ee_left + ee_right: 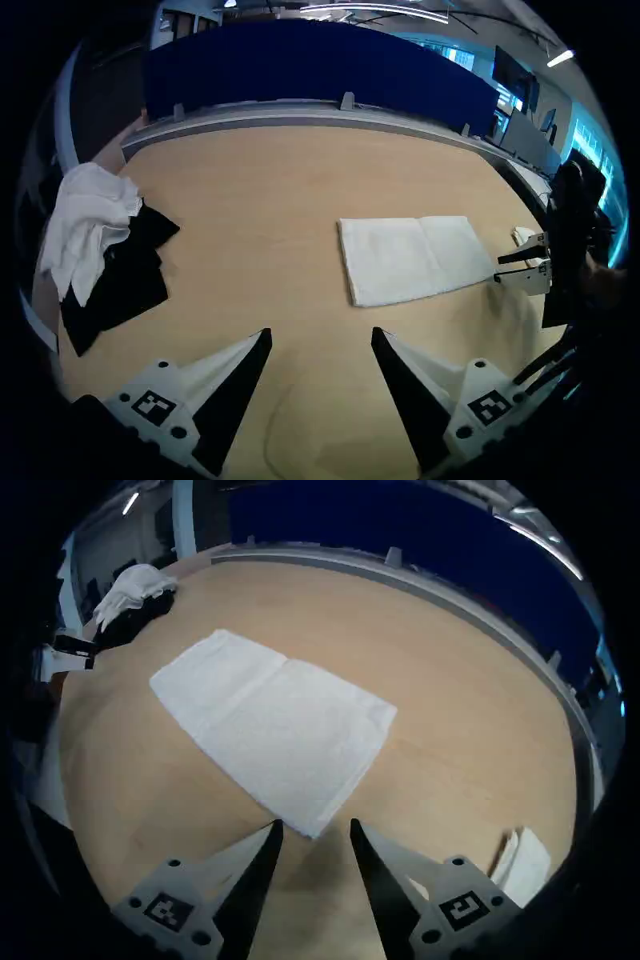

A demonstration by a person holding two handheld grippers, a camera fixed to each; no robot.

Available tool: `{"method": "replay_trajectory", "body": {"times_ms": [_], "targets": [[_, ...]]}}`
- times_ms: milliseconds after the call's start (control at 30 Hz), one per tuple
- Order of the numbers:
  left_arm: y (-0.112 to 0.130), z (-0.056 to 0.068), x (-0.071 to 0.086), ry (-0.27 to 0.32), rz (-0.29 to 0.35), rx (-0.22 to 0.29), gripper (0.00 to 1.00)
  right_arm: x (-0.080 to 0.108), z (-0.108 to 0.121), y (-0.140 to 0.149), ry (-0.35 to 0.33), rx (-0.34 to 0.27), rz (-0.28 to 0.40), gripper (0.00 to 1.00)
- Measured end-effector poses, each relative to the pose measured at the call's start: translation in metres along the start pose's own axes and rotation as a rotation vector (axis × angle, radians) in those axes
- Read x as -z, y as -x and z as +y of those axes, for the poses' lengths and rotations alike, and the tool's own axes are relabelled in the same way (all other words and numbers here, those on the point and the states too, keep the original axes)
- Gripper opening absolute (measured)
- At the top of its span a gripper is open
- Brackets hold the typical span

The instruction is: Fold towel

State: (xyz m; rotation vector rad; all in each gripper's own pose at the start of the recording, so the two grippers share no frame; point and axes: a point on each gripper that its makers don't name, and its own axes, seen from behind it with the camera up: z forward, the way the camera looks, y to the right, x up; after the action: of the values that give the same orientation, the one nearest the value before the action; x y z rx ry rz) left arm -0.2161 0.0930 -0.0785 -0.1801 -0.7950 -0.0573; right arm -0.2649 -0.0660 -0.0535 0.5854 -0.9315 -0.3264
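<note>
Right gripper (316, 822) jaws narrow, at towel (272, 720) corner; left gripper (321, 332) jaws wide.

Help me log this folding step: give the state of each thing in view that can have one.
towel: spread flat on the table, one crease across its middle, not gripped.
left gripper: open, over bare table.
right gripper: open, fingertips at the towel's near corner.
white cloth: crumpled in a heap at the table's edge.
black cloth: crumpled, partly under the white cloth.
small white cloth: folded.

Tabletop (264, 192) open around towel (412, 258) — cloth heap (104, 248), perhaps garments, at edge.
</note>
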Motion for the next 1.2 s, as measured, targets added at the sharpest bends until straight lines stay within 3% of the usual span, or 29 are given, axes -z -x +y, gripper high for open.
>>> {"method": "replay_trajectory", "body": {"times_ms": [400,500,967,1200], "targets": [[0.01,-0.009,0.009,-0.014,-0.001,0.028,0.92,-0.009,-0.006,0.006,-0.038,0.034,-0.04,0.14],[0.012,-0.01,0.009,-0.015,-0.003,0.029,0.92,-0.009,-0.004,0.005,-0.03,0.044,-0.038,0.07],[0.011,-0.01,0.012,-0.011,-0.003,0.034,0.93,0.009,0.001,-0.023,0.004,0.096,0.013,0.04],[0.012,-0.014,0.018,-0.016,-0.002,0.036,0.93,0.029,-0.001,-0.06,0.024,0.186,0.05,0.04]]}}
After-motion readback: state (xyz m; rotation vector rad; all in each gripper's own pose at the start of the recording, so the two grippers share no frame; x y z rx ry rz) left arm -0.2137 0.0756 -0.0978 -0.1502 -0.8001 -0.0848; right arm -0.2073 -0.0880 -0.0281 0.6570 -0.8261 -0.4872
